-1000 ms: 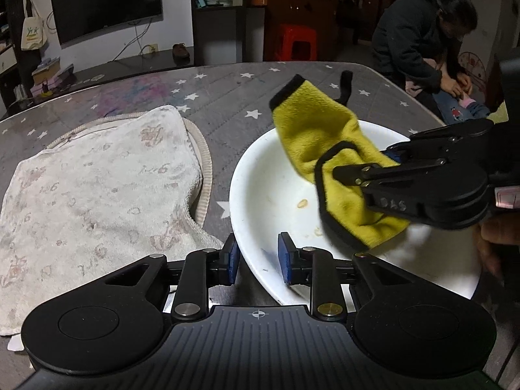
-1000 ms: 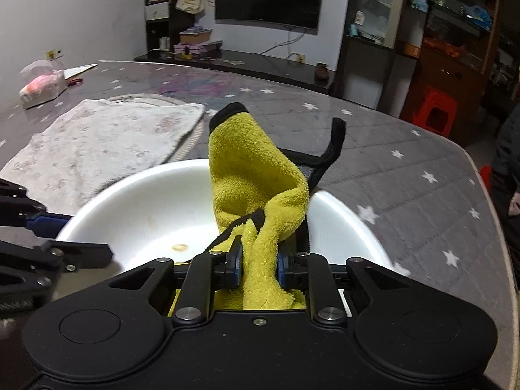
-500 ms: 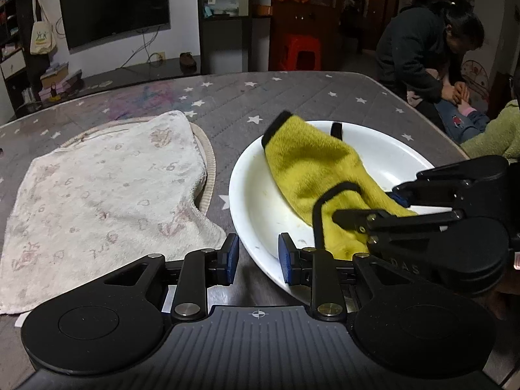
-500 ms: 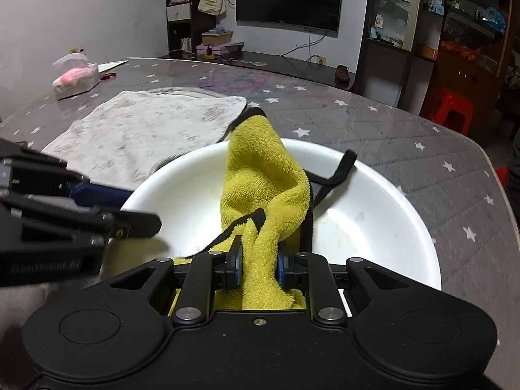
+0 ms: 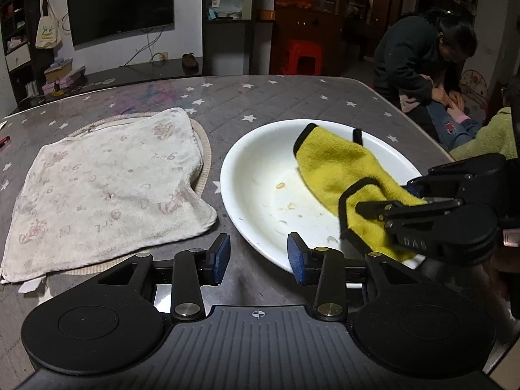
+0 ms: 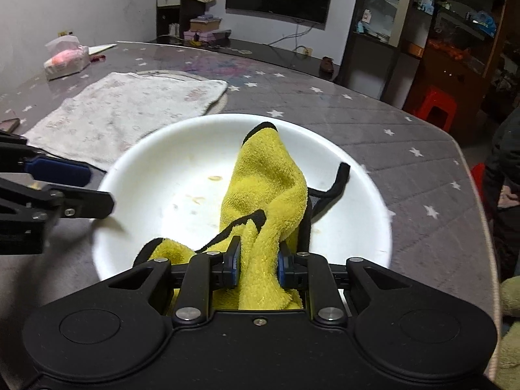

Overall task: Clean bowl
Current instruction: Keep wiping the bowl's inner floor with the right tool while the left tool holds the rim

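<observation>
The cloth point(image 6: 263, 191) now lies lower across the bowl point(image 5: 256, 149) on the counter point(image 5: 292, 97), the right gripper point(image 6: 258, 266) clamped on it to wipe the food specks, while the left gripper point(image 5: 258, 256), fingers apart, waits at the near rim.

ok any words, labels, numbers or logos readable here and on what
"DAS": raised letters on the right gripper body, only partly visible in the left wrist view.
Tote bag on the shelf: a printed logo, too small to read.
White towel: faded pink marks, not readable as text.
Tissue pack: print too blurred to read.
Yellow cloth and bowl: no text.
</observation>
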Demonstrator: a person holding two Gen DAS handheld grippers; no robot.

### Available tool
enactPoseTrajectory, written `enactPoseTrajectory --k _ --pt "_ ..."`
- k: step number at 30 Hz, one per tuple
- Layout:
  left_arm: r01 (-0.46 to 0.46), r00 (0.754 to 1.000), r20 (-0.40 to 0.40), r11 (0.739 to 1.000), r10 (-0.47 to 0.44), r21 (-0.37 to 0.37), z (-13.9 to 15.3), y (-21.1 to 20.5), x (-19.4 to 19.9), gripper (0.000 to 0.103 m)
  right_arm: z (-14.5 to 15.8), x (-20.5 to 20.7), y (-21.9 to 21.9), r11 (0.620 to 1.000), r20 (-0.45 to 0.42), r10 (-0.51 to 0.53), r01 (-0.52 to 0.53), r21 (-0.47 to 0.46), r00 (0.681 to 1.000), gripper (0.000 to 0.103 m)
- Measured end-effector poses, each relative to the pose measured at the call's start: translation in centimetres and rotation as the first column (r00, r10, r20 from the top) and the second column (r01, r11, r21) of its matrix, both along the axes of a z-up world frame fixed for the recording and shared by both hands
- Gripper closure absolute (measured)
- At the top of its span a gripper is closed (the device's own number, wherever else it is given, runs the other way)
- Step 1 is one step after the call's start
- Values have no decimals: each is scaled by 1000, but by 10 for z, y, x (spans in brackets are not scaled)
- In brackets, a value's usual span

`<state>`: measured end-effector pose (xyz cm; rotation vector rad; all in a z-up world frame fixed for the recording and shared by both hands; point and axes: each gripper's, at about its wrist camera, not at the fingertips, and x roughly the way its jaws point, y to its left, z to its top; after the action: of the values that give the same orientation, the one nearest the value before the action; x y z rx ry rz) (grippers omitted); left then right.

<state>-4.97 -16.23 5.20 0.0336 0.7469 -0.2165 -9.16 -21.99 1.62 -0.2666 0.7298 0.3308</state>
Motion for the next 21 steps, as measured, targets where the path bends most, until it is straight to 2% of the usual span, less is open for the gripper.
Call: enactPoseTrajectory --k 11,12,21 --pt "3 1000 -26 1000 -4 -14 -6 -2 8 61 -9 27 -12 998 9 -48 48 33 999 82" --pt "6 1000 -28 1000 -7 -18 -7 -2 9 66 -9 30 -13 998 8 -50 49 38 999 82" --pt "0 999 -46 1000 -1 -14 -9 -3 19 72 -10 50 -3 999 14 -20 19 35 1000 82"
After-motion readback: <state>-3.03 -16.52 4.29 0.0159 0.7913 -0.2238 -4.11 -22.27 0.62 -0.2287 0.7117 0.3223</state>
